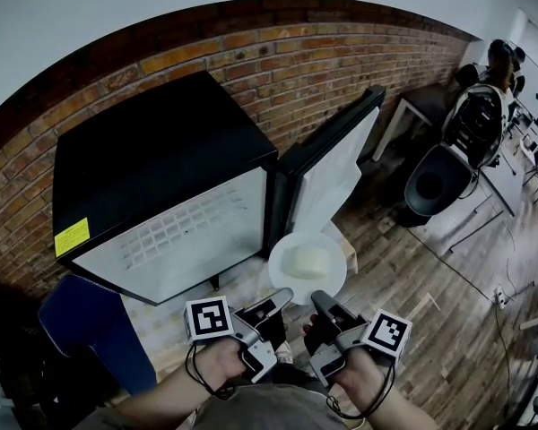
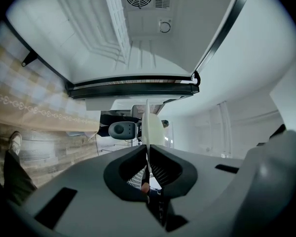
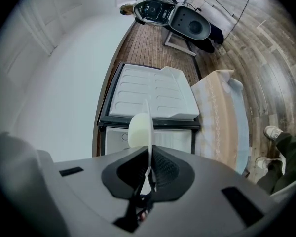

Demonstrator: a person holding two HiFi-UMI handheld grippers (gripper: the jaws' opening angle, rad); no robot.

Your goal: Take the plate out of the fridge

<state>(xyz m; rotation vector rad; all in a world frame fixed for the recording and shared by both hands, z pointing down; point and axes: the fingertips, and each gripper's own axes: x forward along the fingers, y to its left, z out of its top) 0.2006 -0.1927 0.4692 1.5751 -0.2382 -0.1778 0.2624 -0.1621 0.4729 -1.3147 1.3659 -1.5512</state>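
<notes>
A white plate [image 1: 285, 245] with a pale lump of food [image 1: 308, 261] hangs level in front of the black mini fridge [image 1: 161, 159], outside its open door [image 1: 336, 164]. My left gripper [image 1: 284, 298] is shut on the plate's near rim from the left. My right gripper [image 1: 317, 301] is shut on the same rim just to the right. The left gripper view has the plate [image 2: 147, 122] edge-on between the closed jaws of the left gripper [image 2: 148, 154], and the food [image 2: 155, 130] beside it. The right gripper view shows the plate [image 3: 149, 115] pinched by the right gripper [image 3: 149, 157].
The fridge stands on a surface with a beige patterned cloth [image 1: 242, 280], against a brick wall [image 1: 278, 52]. A black office chair [image 1: 438, 182] and a desk stand at the right on the wooden floor. A blue object [image 1: 90, 321] sits low at the left.
</notes>
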